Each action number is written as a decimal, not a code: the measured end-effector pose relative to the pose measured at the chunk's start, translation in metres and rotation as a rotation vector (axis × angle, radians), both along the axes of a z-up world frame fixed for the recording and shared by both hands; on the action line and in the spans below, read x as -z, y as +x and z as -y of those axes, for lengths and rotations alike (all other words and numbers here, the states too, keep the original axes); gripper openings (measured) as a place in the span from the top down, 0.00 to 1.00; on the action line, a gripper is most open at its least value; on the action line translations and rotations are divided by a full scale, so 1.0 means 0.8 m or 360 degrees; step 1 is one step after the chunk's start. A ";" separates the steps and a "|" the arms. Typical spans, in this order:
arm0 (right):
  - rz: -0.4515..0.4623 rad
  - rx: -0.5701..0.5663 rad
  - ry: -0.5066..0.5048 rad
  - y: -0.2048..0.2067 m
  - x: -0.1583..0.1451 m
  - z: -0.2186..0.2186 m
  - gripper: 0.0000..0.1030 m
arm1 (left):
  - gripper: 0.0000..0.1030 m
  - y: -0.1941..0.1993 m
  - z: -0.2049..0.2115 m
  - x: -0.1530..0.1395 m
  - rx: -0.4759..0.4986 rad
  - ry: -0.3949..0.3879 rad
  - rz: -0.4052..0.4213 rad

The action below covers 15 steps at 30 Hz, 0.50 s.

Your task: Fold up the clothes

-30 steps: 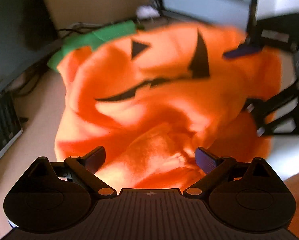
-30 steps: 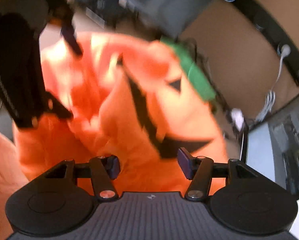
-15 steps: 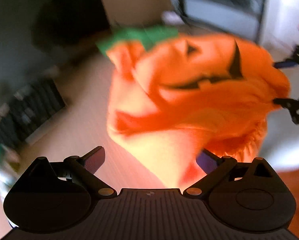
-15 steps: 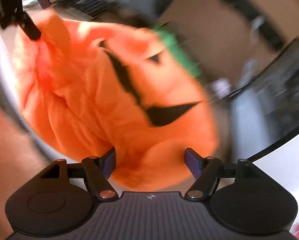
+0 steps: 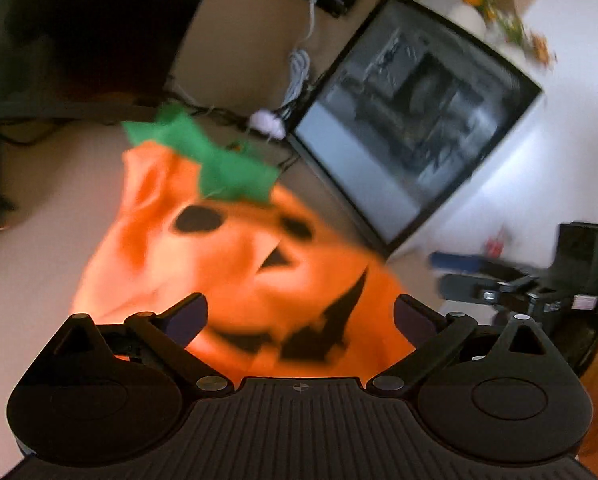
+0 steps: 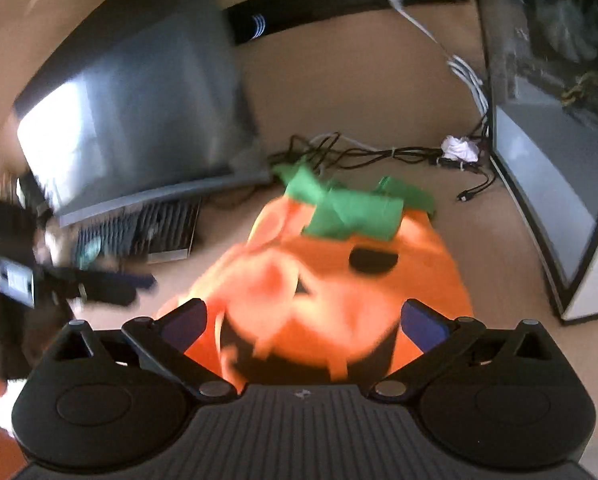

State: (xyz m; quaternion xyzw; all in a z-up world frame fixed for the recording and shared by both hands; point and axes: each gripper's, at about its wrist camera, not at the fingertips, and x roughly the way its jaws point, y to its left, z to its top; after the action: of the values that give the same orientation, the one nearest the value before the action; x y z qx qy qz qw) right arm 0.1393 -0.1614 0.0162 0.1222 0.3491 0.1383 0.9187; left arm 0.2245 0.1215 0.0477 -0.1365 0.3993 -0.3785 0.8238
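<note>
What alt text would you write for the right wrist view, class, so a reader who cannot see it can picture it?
An orange pumpkin-face costume with a green collar lies crumpled on a tan desk, just beyond the open right gripper, whose jaws have just been opening with nothing gripped. A dark monitor, keyboard and cables sit behind; the left gripper blurs at left.

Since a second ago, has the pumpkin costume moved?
Yes. The pumpkin costume now lies lower and further from the monitor, on the desk.

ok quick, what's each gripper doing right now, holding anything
left gripper: open, holding nothing; orange fleece pumpkin costume lies beyond its fingers.
right gripper: open, jaws have just been opening, nothing gripped.
</note>
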 end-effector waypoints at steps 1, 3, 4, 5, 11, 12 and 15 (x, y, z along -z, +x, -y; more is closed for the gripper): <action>-0.0019 0.0016 0.0016 0.021 0.006 0.005 0.00 | 0.01 0.012 0.016 0.007 -0.0015 0.0013 0.0013; -0.0046 -0.0008 0.0034 0.067 0.020 0.011 0.00 | 0.01 0.035 0.049 0.029 -0.0041 0.0074 0.0009; -0.0062 -0.0005 0.0037 0.091 0.030 0.012 0.00 | 0.01 0.045 0.062 0.042 -0.0063 0.0117 -0.0032; -0.0086 0.0007 0.0045 0.115 0.040 0.012 0.00 | 0.01 0.051 0.069 0.054 -0.0089 0.0163 -0.0093; 0.0008 -0.0025 -0.0223 0.225 0.062 0.007 0.00 | 0.01 0.031 0.070 0.117 -0.0058 0.0295 -0.0404; 0.0026 -0.0032 -0.0290 0.242 0.066 0.006 0.01 | 0.00 0.021 0.070 0.123 -0.0044 0.0309 -0.0415; 0.0011 -0.0035 -0.0362 0.304 0.087 0.010 0.17 | 0.00 0.007 0.075 0.121 -0.0049 0.0339 -0.0466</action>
State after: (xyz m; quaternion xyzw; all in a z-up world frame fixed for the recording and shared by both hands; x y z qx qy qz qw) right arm 0.3824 -0.1697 -0.0536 0.0129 0.3606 0.1084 0.9263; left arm 0.2298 0.0618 -0.0494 -0.1083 0.5506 -0.2975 0.7724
